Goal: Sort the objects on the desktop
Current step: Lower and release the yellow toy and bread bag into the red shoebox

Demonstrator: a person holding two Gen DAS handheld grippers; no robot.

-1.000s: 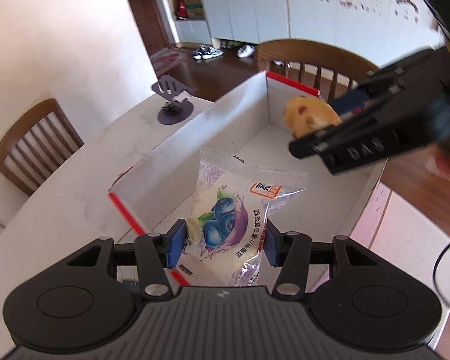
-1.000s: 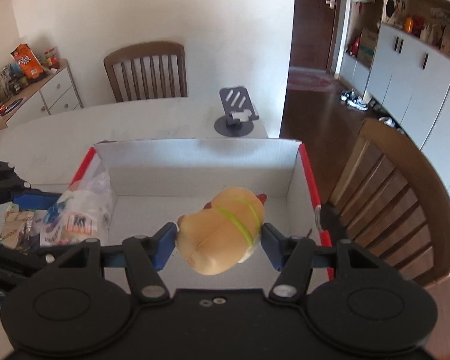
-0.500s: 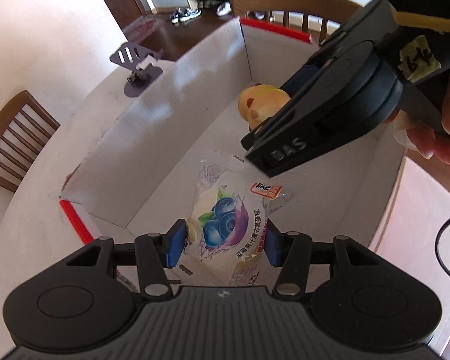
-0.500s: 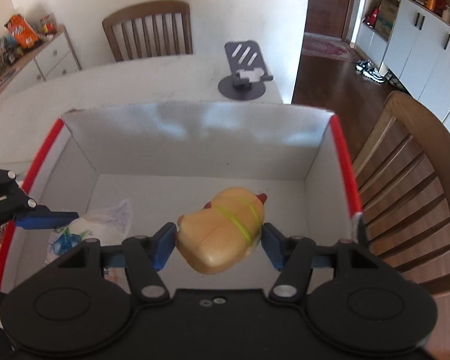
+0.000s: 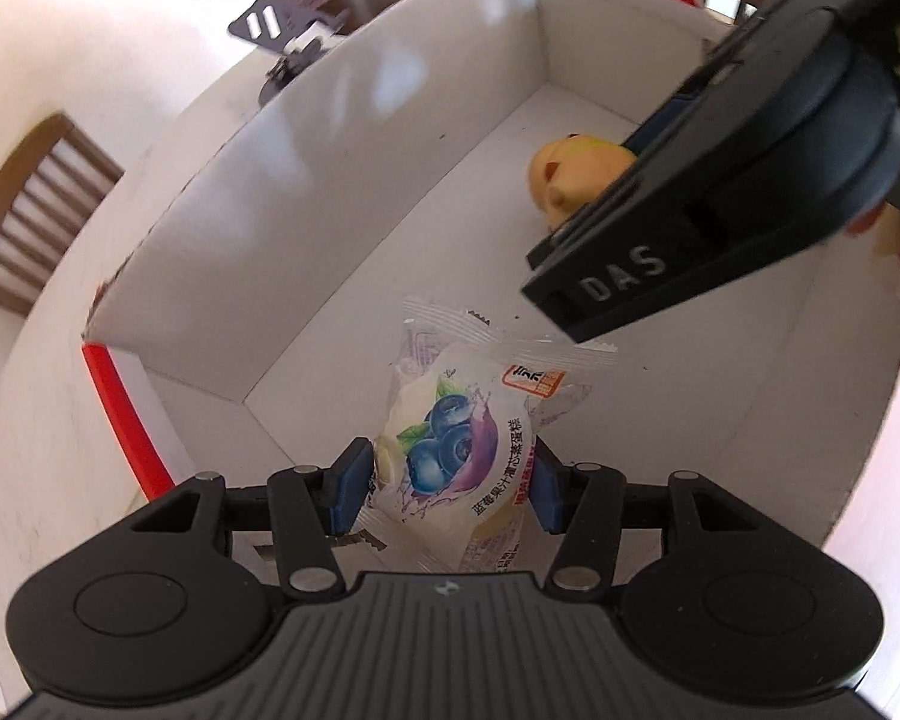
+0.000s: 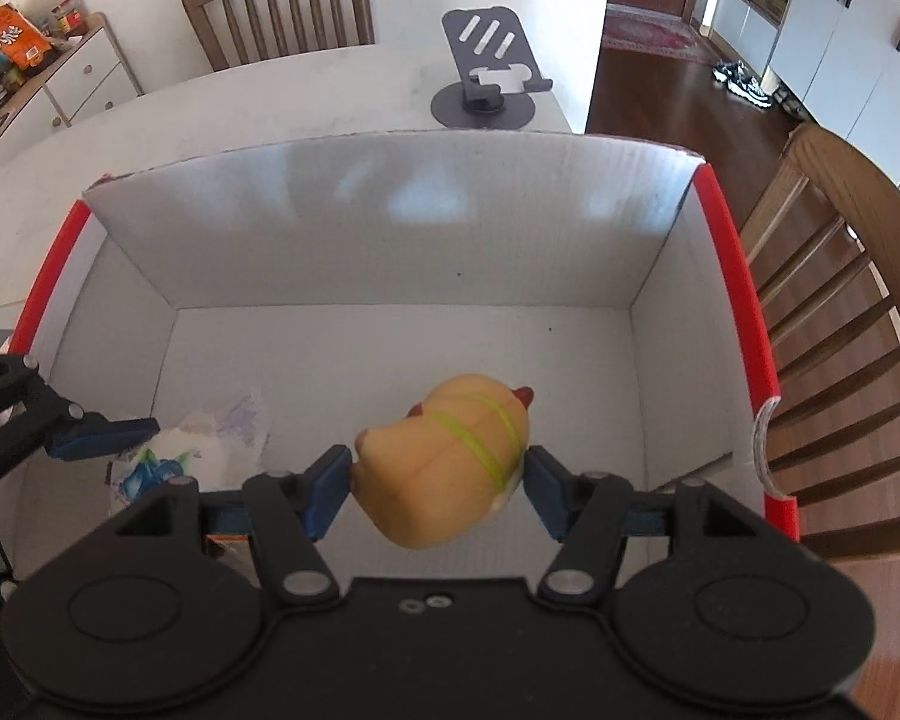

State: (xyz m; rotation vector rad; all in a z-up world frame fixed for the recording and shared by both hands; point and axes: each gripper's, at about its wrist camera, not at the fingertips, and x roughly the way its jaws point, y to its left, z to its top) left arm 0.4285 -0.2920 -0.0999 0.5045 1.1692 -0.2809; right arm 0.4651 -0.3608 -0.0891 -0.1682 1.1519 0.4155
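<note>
Both grippers are inside the white box (image 6: 354, 228) with red edges, which stands on the pale worktop (image 6: 270, 102). The left gripper (image 5: 447, 483) is closed on the blueberry snack packet (image 5: 456, 450); the packet hangs low over the box floor at the left end. The right gripper (image 6: 438, 480) grips the hot dog toy (image 6: 450, 468) by its two sides, just above the floor near the right wall.

I think the step is the putting down. To do it well, each thing should come close to the floor before the gripper lets go, so the round toy does not roll and the light packet does not slide. The two grippers are near together, so they should go up straight, one beside the other, without touching the walls.
</note>
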